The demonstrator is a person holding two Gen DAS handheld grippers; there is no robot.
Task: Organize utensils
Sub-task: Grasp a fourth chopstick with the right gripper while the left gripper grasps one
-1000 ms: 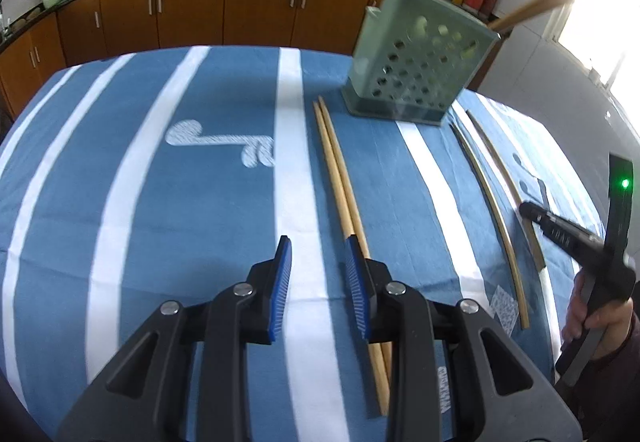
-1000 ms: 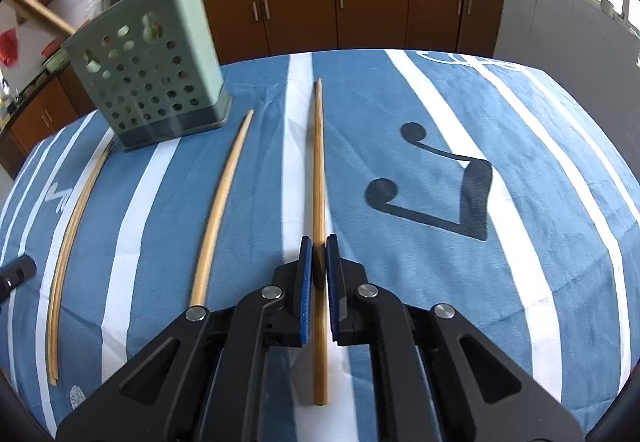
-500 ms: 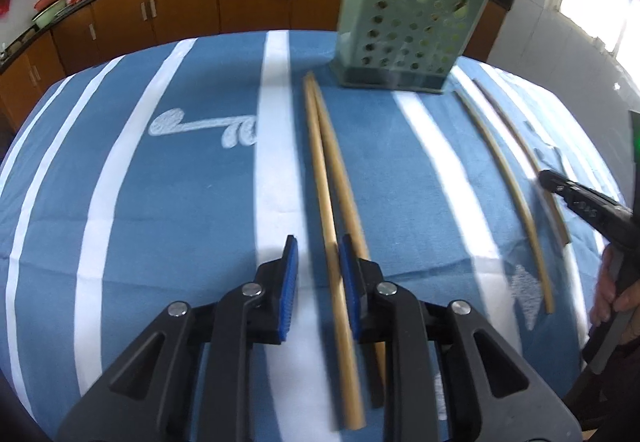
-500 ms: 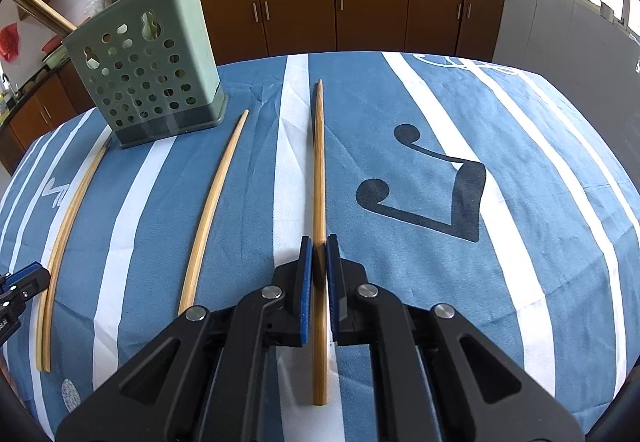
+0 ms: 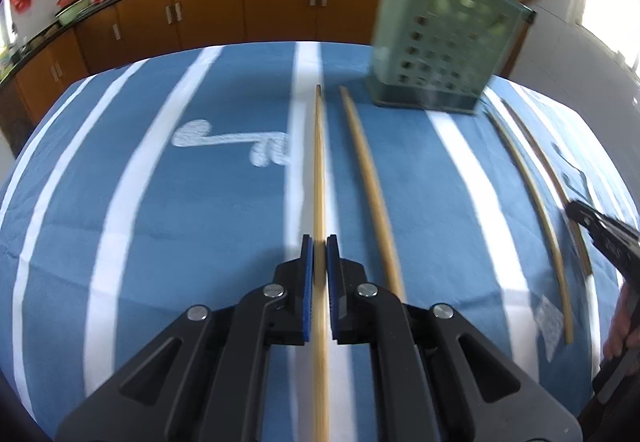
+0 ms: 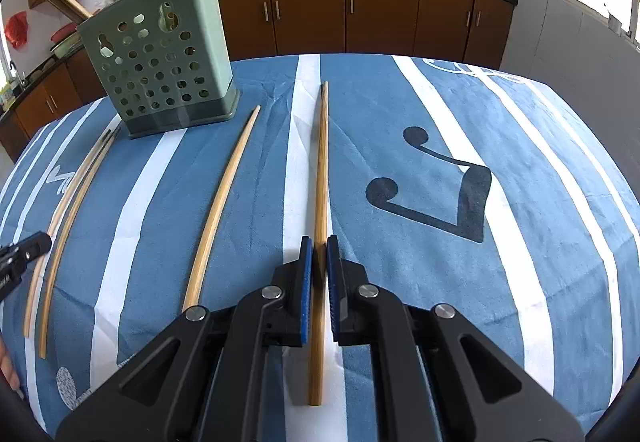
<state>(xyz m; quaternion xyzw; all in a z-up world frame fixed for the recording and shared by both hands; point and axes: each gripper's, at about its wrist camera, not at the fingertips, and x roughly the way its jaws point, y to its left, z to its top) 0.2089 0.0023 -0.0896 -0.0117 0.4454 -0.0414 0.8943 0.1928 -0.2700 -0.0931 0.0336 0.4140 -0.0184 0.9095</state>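
A: What has each hand got?

B: The left gripper [image 5: 320,246] is closed on a chopstick [image 5: 319,170]. The stick runs straight out between the pads, its long axis in line with the fingers, its far tip toward the far edge of the table [image 5: 120,182]. Whether it is lifted clear of the cloth I cannot tell; the view is blurred.

A: And the right?

B: Same picture. The right gripper [image 6: 320,246] is clamped on its own chopstick [image 6: 321,162], gripped toward the near end, with a short tail sticking back under the jaws and the long part pointing at the far edge.

A: Where does it all go?

B: Into the holder [image 6: 160,70], I judge. It stands upright near the far edge, between the two hands: ahead and to the right of the left gripper, ahead and to the left of the right one. A few sticks already lean out of its top.

A: So what does the next move turn on?

B: Axis. Both sticks lie flat, pointing away, while the holder opens upward. Each has to be tipped tip-down over the rim. Neither hand looks clearly nearer.

A: Anything left on the cloth?

B: One loose stick [image 5: 370,182] just right of the left gripper's, and another [image 6: 224,202] just left of the right gripper's.
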